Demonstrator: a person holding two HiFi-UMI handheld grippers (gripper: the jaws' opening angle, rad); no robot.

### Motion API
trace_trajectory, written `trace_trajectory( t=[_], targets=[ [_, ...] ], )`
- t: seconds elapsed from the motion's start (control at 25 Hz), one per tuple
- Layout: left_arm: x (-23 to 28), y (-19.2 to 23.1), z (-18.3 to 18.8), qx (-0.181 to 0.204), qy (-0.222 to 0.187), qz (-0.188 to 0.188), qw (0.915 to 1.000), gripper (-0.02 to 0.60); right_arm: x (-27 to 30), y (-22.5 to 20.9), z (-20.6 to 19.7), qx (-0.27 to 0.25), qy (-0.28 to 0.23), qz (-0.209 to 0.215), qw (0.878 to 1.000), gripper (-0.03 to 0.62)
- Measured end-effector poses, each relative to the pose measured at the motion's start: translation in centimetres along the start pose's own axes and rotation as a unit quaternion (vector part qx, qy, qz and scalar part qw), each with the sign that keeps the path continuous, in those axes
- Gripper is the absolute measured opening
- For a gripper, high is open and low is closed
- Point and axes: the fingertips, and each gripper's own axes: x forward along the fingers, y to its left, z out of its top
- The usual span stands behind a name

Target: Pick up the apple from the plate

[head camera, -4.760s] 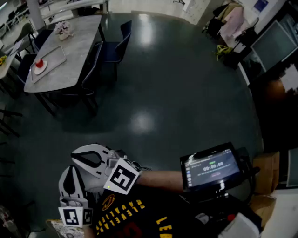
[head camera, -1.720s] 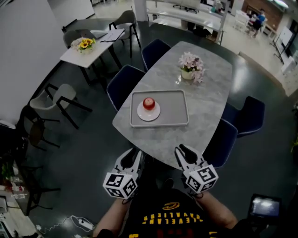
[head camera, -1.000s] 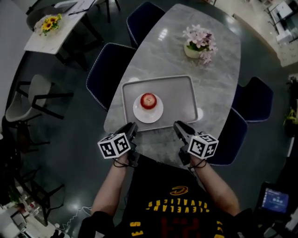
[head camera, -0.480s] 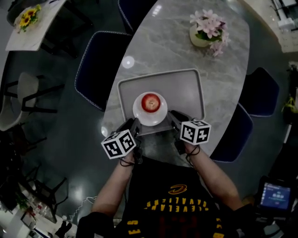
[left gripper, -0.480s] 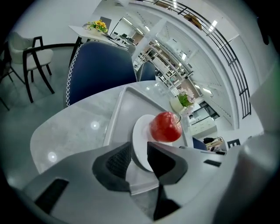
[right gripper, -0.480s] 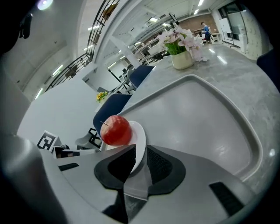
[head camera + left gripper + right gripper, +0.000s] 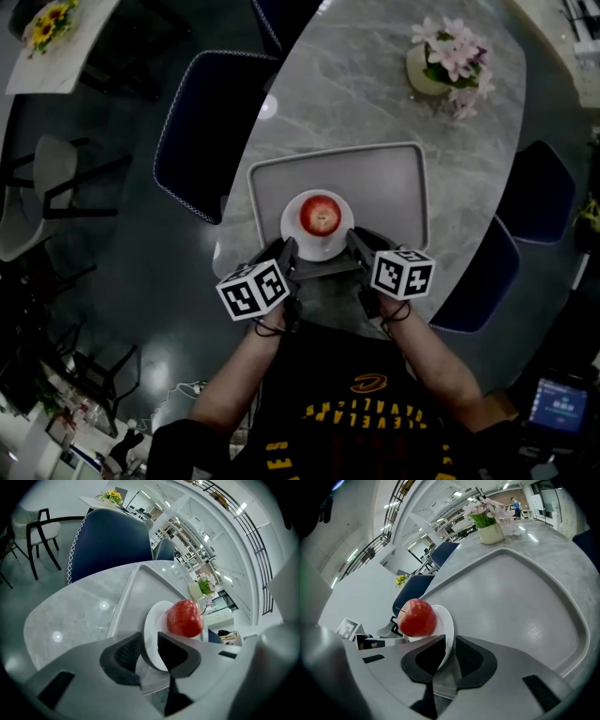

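On the bench (image 7: pixel 356 84), the apple (image 7: pixel 321 215) was parked on its plate (image 7: pixel 292 223) in the tray (image 7: pixel 394 187). Plate's near rim was pinched by the left tool (image 7: pixel 289 251) and the right tool (image 7: pixel 357 240).

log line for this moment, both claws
left claw: shut on plate | right claw: shut on plate | apple: on plate, ungripped

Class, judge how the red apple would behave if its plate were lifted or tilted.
The apple looks round and sits loose on the plate, so it may roll if tilted. Its glossy skin could be slippery; it seems firm.
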Motion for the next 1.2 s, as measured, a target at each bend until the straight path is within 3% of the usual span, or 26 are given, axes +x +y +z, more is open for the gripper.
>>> trace_trajectory(
  t=[0.28,0.52,1.2],
  targets=[
    [0.3,0.2,-0.2,-0.017,0.021,0.0,0.9996,0.1,0.3,0.1,-0.1,0.016,0.01,-0.001,1.0,0.071],
    [0.5,0.1,-0.4,-0.034,0.028,-0.011,0.999,0.052,0.2,0.3,0.0,0.032,0.01,0.0,0.999,0.057],
    [0.3,-3.2,-1.5,0.018,0.045,-0.046,0.9978,0.048,-3.4,-1.3,-0.5,0.072,-0.045,-0.015,0.996,0.051]
  ],
)
